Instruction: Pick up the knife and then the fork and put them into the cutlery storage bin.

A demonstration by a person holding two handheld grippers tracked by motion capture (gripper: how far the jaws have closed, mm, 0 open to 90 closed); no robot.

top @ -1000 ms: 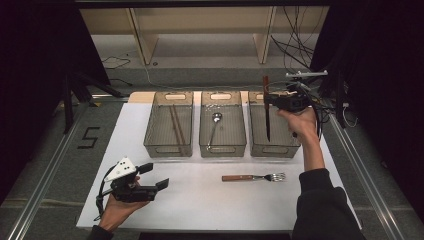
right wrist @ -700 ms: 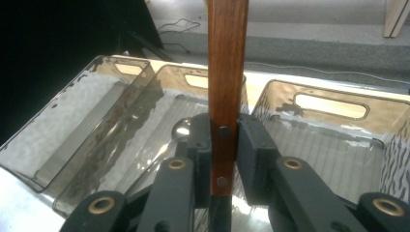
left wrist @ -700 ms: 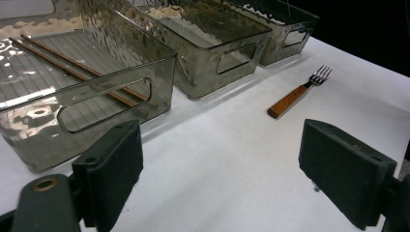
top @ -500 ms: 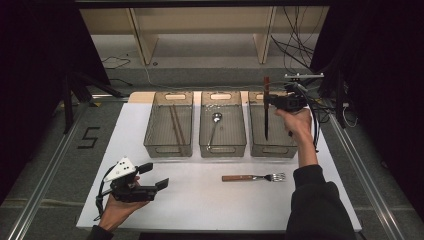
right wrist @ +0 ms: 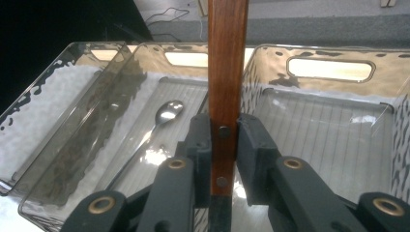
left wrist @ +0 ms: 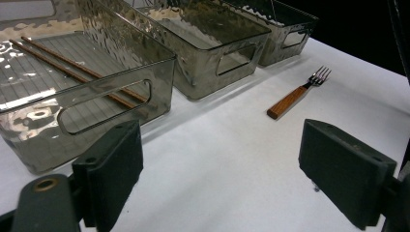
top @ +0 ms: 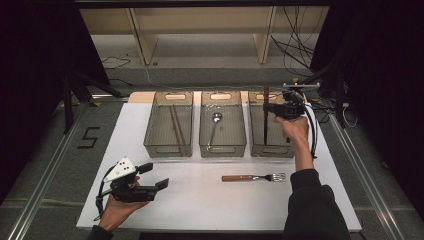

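Change: the right gripper (top: pixel 280 108) has come down a little over the right bin (top: pixel 272 150) since the earlier frames; the left gripper (top: pixel 150 182) has stayed put.
Right gripper: clenched on the knife (top: pixel 265 117) by its wooden handle (right wrist: pixel 227 63).
Knife: held upright, long axis vertical, dark blade pointing down into the right bin, at about 1 o'clock on the table (top: pixel 200 200).
Key relation: the bin floor lies straight below the blade; the right hand is the nearer one.
Right hand pose: arm stretched forward, jaws level and pointing toward 9 o'clock.
Left gripper: jaws wide, holding nothing, resting at 7 o'clock.
Fork (top: pixel 254 177): lies flat on the table, handle toward 9 o'clock, tines toward 3.
Other bins: chopsticks (top: pixel 176 128) left, spoon (top: pixel 214 127) middle.
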